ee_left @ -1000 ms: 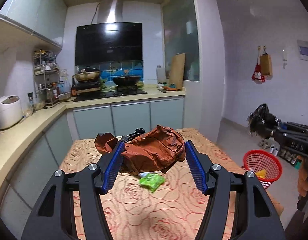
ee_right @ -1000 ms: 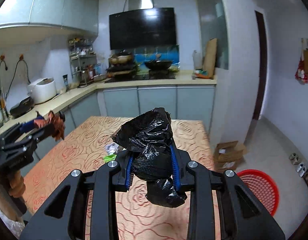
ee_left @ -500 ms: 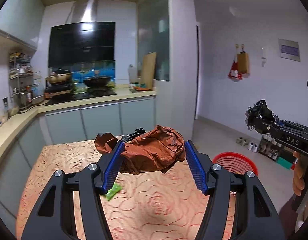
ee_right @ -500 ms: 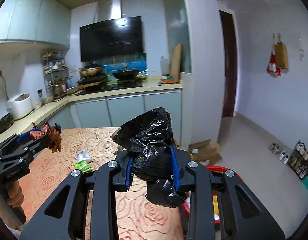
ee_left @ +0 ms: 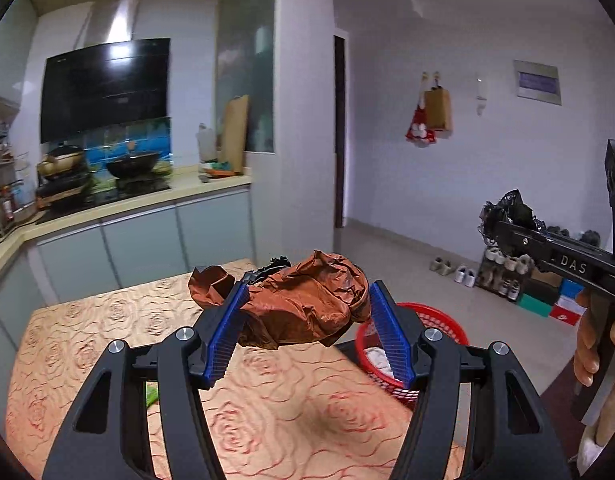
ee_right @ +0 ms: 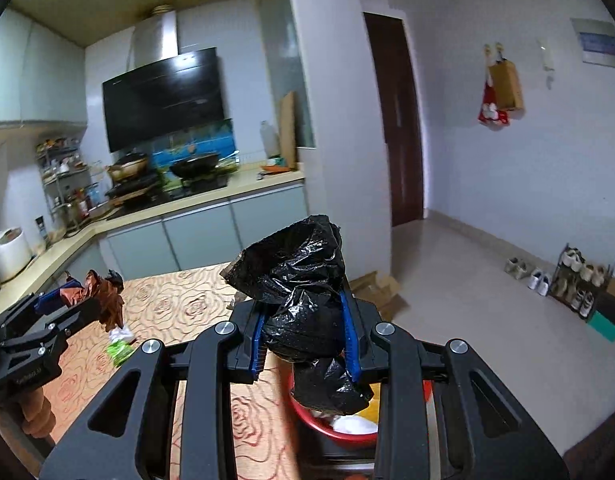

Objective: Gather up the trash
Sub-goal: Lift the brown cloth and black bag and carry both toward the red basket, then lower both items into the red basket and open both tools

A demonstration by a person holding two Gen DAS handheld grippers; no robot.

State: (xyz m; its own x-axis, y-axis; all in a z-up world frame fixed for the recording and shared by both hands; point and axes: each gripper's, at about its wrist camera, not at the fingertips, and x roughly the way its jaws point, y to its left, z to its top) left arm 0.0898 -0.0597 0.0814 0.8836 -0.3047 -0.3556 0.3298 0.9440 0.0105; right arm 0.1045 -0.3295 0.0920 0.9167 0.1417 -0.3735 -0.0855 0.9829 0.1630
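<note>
Grippers (ee_left: 307, 332) (ee_right: 305, 338) clamp one brown bag (ee_left: 307, 304), one black bag (ee_right: 303, 288).

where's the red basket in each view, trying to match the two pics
Left wrist view: the red basket sits low and right of centre, on the floor past the table edge, partly behind the left claw.
Right wrist view: it is near the bottom centre, mostly hidden under the black bag and the right claw.
Shared landmark: the black range hood above the stove.
</note>
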